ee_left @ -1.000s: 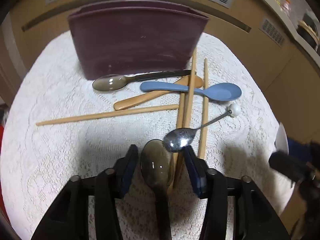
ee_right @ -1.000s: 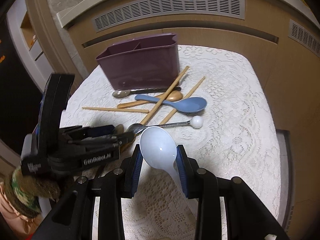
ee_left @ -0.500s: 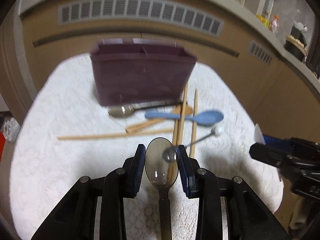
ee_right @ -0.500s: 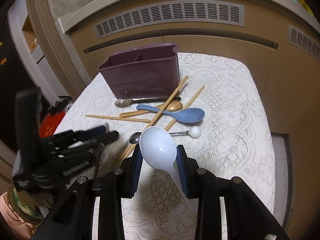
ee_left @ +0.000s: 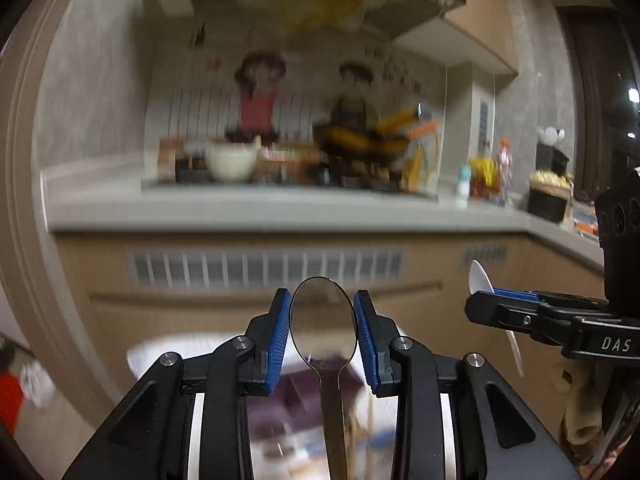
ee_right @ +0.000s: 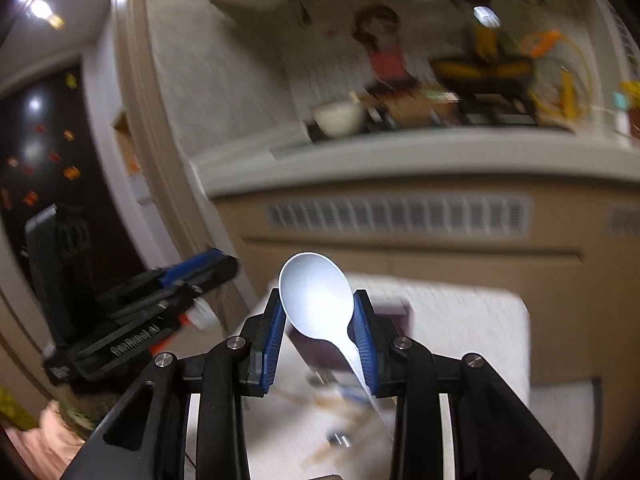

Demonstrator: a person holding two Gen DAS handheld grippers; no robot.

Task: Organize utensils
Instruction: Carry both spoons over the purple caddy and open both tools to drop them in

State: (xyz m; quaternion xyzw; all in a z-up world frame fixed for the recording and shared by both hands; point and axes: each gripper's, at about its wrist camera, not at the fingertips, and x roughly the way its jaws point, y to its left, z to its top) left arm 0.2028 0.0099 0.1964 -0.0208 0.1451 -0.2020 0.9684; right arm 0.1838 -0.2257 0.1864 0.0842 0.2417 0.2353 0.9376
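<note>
My left gripper (ee_left: 322, 324) is shut on a metal spoon (ee_left: 323, 320), bowl up between the blue pads, held high above the table. My right gripper (ee_right: 318, 312) is shut on a white plastic spoon (ee_right: 316, 300), also raised; it shows at the right of the left wrist view (ee_left: 480, 278). The purple utensil holder (ee_right: 394, 312) is a blurred patch behind the right fingers, and below the left fingers (ee_left: 296, 388). Loose chopsticks and spoons (ee_right: 344, 404) lie blurred on the lace-covered table (ee_right: 480, 344).
A wooden cabinet front with a vent grille (ee_left: 264, 268) stands behind the table. A grey counter (ee_left: 280, 208) above it carries a bowl, a pan and bottles. The left gripper shows at the left of the right wrist view (ee_right: 160, 304).
Both grippers have lifted and tilted up with their spoons, so the views now face the counter and wall instead of the table. The left gripper closed on the metal spoon.
</note>
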